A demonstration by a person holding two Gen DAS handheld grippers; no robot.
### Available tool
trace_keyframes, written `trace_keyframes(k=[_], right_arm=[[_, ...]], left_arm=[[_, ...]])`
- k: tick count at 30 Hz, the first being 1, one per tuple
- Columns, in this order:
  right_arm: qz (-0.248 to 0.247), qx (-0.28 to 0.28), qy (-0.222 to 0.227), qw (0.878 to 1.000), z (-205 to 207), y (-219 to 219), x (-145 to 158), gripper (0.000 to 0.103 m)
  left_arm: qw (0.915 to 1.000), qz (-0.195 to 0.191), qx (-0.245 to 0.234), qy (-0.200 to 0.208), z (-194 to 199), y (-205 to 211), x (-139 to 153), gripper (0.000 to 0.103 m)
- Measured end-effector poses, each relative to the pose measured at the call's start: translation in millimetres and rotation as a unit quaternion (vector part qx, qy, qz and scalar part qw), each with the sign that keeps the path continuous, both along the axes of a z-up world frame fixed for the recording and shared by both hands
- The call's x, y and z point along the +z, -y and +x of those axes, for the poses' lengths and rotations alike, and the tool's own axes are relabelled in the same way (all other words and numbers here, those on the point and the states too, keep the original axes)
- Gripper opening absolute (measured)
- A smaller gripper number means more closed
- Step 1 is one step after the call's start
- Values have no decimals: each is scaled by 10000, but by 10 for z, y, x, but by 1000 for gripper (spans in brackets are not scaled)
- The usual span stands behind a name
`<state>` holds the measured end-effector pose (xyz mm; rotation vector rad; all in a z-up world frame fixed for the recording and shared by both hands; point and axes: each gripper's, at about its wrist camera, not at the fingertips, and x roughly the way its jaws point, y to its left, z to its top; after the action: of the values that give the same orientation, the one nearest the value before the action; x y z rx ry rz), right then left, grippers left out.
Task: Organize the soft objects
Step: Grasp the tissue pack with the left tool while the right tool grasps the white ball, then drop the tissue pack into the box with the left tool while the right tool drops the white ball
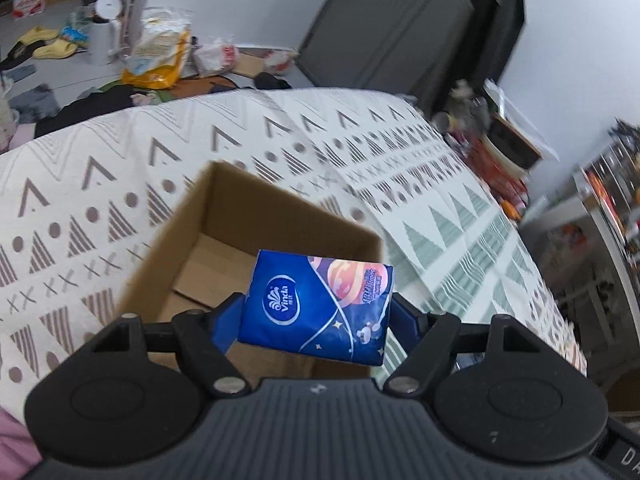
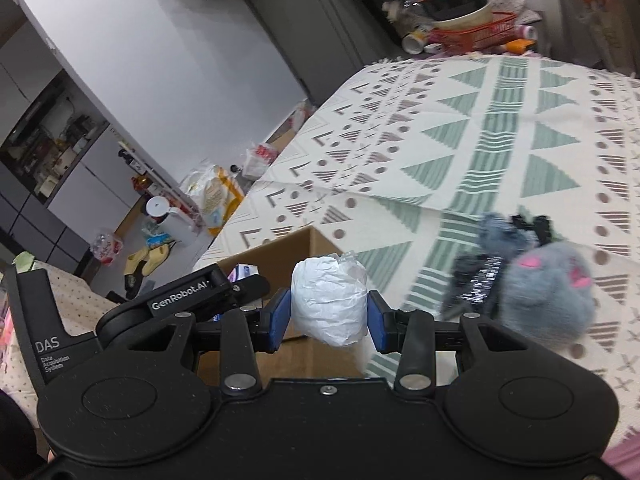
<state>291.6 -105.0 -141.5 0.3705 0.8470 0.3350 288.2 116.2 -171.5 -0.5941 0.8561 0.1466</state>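
My left gripper (image 1: 316, 312) pinched the tissue pack (image 1: 318, 306) by its sides, hanging it over the open box (image 1: 224, 216) just ahead – ready to drop. Right gripper (image 2: 328, 314) squeezed a white wad (image 2: 330, 300), box (image 2: 304, 248) just beyond its fingertips.

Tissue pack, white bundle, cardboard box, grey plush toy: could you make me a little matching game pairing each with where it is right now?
Things:
1. blue tissue pack
2. white crumpled bundle
3. cardboard box
4. grey plush toy

Places:
A. lying loose on the patterned cloth
B. clamped in the right gripper
C. standing open on the patterned cloth
D. clamped in the left gripper

Pairs: 1-D, 2-B, 3-C, 4-A
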Motion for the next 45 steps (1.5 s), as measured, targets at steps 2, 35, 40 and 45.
trace_keyframes(k=[2, 35, 40, 45], right_arm=[[12, 70, -18, 10000, 58, -110, -22, 40], [-77, 191, -246, 9995, 505, -516, -212, 63], [-252, 108, -206, 9994, 405, -256, -141, 66], [-499, -13, -122, 9987, 280, 44, -33, 71]], left_arm=[[9999, -53, 101, 8, 15, -123, -18, 75], [9921, -467, 1163, 10, 118, -497, -109, 83], [9924, -486, 1121, -131, 128, -435, -131, 84], [9953, -278, 906, -199, 147, -283, -98, 89]])
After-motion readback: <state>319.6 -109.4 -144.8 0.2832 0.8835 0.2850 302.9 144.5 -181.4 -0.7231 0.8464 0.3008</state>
